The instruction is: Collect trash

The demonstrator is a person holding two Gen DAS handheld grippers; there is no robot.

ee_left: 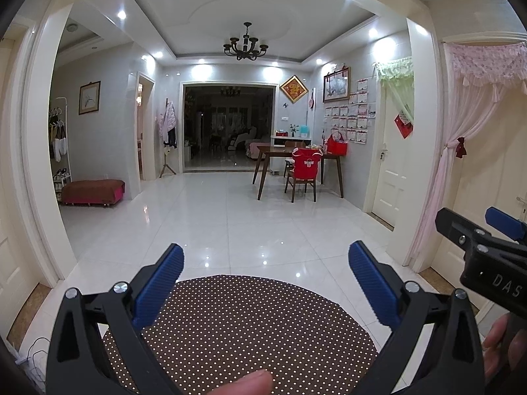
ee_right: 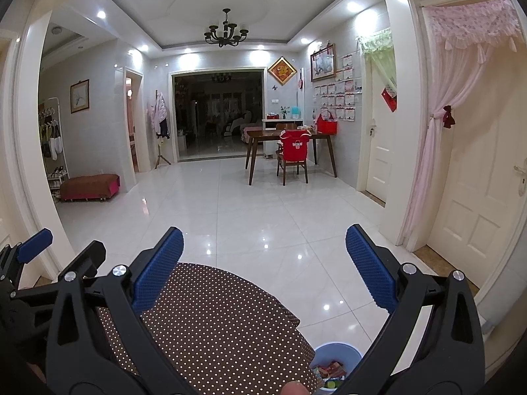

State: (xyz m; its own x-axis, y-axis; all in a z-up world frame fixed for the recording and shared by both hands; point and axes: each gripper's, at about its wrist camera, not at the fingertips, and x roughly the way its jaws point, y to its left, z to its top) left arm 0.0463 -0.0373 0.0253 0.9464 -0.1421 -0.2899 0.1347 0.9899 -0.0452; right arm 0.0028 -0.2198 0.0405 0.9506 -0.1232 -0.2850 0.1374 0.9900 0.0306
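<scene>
Both grippers, left (ee_left: pixel 266 275) and right (ee_right: pixel 263 258), hang wide apart and empty above the dotted table (ee_left: pixel 250 322). Trash sits in the blue bin (ee_right: pixel 354 353) beside it on the floor; a blind reach could tip it over

bin (ee_right: pixel 336 358): I see a light-blue round plastic tub, upright on the white tile floor, low in my right wrist view, just right of the dotted table edge; partly cut off by that edge & the gripper frame.
trash (ee_right: pixel 331 371): crumpled wrappers, reddish/orange w/ some pale bits, plus sth. green near the bottom; all lying inside the bin. Exact items too small to tell.
left view: I can't see bin or trash there.
</scene>
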